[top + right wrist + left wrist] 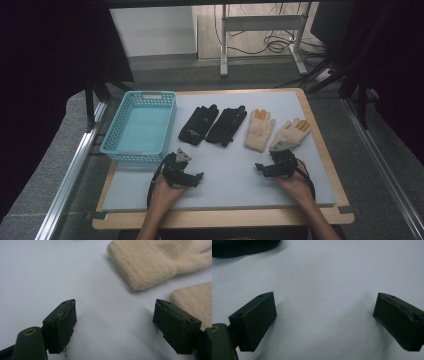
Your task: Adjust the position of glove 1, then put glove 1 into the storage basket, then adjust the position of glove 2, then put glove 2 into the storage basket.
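Observation:
Four gloves lie in a row on the pale mat (230, 175): two black gloves (199, 124) (227, 125) and two cream knit gloves (260, 129) (292, 132). My left gripper (187, 172) rests on the mat below the black pair, open with nothing between its jaws (324, 315); a black glove's edge (244, 246) lies ahead at upper left. My right gripper (270, 167) sits just below the right cream glove, open and empty (115, 320). One cream cuff (150, 262) lies ahead of it, and the other cream glove (197, 300) touches or lies just behind its right jaw.
A light blue mesh basket (137, 127), with nothing in it, stands at the mat's left edge, close to my left gripper. The mat rests on a wooden board (220, 217). Metal rails run along both sides, and a desk frame with cables stands beyond.

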Available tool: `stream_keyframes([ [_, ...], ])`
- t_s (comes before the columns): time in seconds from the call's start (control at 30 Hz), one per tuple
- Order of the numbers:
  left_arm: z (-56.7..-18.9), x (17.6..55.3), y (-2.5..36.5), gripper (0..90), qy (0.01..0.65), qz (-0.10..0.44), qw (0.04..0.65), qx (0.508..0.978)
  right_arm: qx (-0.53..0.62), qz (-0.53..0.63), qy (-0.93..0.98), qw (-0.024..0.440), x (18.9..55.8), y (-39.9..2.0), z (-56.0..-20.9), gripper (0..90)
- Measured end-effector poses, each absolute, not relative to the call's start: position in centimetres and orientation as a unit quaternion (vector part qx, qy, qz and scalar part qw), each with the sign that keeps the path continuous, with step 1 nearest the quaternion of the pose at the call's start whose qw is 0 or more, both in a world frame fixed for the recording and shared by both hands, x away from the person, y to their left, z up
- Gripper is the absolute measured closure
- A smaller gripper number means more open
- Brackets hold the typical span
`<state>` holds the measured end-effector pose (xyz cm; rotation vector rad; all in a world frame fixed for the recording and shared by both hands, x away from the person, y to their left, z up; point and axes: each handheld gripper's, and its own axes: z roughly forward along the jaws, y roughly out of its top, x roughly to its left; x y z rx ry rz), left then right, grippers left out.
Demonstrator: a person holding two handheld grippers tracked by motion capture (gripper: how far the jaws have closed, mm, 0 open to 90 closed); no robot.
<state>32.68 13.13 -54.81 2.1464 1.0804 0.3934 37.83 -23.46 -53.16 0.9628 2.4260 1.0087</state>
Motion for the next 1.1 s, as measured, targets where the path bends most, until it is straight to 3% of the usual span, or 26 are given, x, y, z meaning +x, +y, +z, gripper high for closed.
stream_keyframes([
  [1.1,-54.85,32.61,13.09,4.1,0.419,0.155,0.344,0.826,0.343,0.352,0.854,0.173,37.8,-23.43,-53.14,16.7],
])
